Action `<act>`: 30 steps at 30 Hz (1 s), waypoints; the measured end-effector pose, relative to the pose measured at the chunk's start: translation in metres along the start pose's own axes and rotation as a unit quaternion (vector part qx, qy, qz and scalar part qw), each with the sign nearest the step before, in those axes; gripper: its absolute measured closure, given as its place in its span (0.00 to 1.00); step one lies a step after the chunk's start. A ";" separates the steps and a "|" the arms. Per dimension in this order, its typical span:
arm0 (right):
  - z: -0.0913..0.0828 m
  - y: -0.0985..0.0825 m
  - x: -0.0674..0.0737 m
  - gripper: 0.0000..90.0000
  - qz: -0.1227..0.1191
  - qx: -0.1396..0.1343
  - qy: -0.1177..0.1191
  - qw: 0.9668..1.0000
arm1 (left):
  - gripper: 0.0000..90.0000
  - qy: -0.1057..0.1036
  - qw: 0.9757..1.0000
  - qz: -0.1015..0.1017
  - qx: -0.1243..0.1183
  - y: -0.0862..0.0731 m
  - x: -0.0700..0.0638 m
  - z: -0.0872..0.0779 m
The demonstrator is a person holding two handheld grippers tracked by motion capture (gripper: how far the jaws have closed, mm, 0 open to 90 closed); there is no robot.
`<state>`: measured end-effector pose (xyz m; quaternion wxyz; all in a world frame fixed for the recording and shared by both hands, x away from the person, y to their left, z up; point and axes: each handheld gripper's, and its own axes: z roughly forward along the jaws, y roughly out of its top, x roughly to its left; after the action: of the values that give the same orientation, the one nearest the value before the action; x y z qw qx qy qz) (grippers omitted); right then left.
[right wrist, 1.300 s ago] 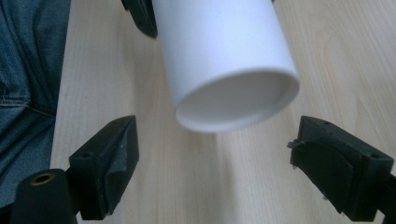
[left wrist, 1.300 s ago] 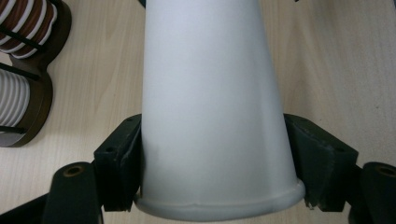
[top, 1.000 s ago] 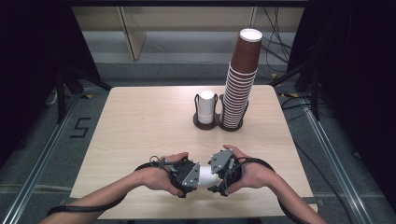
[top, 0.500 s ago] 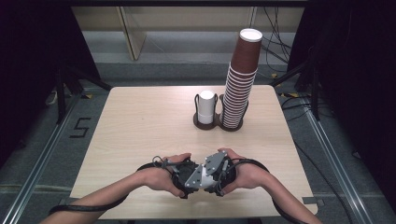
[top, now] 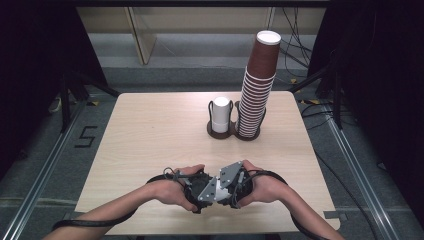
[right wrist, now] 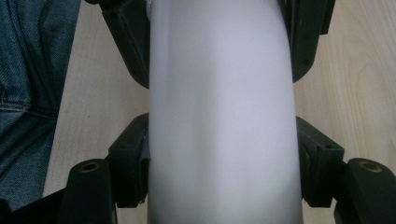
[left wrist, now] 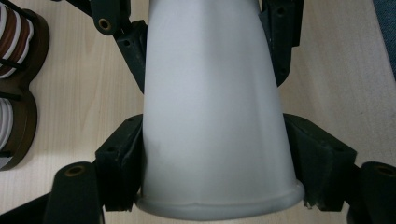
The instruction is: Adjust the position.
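Both clamped on plain white cup: left gripper, right gripper just closing; "5" on floor.

Lower centre of frame: right hand-held gripper, jaws just closing, now clamps white cup alongside left hand-held gripper.

One brown cup stack; two white cups — two grippers.

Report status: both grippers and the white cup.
Left gripper and right gripper both shut on white cup, right jaws just closed. Cup stack far off, nothing obstructing.
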<state>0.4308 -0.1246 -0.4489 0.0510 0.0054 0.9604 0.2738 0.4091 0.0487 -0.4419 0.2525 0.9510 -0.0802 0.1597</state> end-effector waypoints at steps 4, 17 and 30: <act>-0.001 -0.002 0.002 0.37 -0.004 -0.001 -0.005 1.000 | 0.21 0.002 1.000 -0.004 -0.009 -0.001 0.000 0.001; -0.004 -0.032 -0.003 0.37 -0.013 -0.059 -0.026 0.998 | 0.05 0.026 0.998 -0.041 -0.037 -0.021 -0.001 -0.012; -0.004 -0.066 0.003 0.37 0.059 -0.182 -0.077 0.978 | 0.06 0.034 0.984 -0.132 -0.118 -0.039 0.003 -0.017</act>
<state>0.4289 -0.1826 -0.4807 0.1093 0.0734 0.8854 0.4457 0.4166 0.0908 -0.4447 0.3846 0.9107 0.0362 0.1461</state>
